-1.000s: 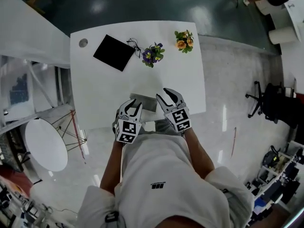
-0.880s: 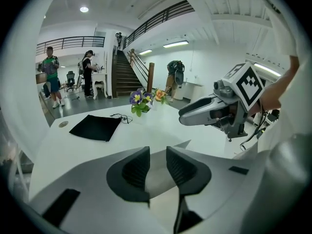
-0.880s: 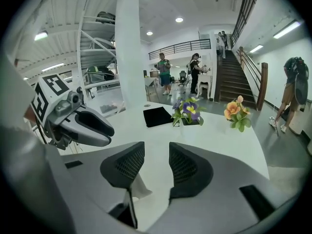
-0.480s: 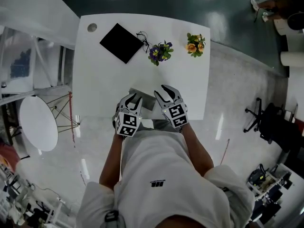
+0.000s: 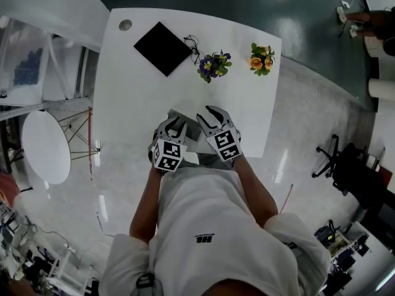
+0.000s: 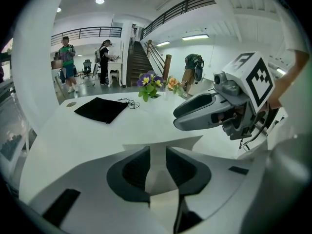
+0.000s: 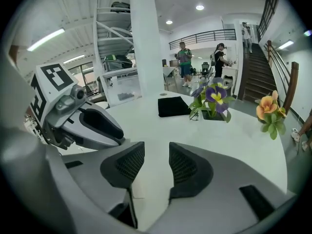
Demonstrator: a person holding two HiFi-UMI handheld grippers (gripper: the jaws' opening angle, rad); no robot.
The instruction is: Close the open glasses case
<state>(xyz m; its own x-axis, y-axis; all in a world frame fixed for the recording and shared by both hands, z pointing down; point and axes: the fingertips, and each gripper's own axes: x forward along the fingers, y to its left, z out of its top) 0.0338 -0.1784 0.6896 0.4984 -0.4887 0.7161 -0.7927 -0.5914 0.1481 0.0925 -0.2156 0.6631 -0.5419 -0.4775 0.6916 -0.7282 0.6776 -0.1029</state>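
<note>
The grey glasses case (image 5: 185,119) lies near the front edge of the white table (image 5: 129,91), between my two grippers. In the left gripper view its pale flap (image 6: 161,141) runs into the jaws, and my left gripper (image 6: 157,165) is shut on it. In the head view the left gripper (image 5: 174,126) is at the case's left side. Just right of the case is the right gripper (image 5: 208,117). In its own view the right gripper (image 7: 151,162) stands open, with only bare table in the narrow gap.
At the table's back lie a black cloth (image 5: 162,39) and glasses (image 5: 191,42), beside purple flowers (image 5: 213,65) and orange flowers (image 5: 262,57). A round white side table (image 5: 43,147) stands left, an office chair (image 5: 336,159) right. People stand far off.
Both grippers have moved a little further over the table's front edge. The right gripper has come closer to the case. The head view has shifted.
</note>
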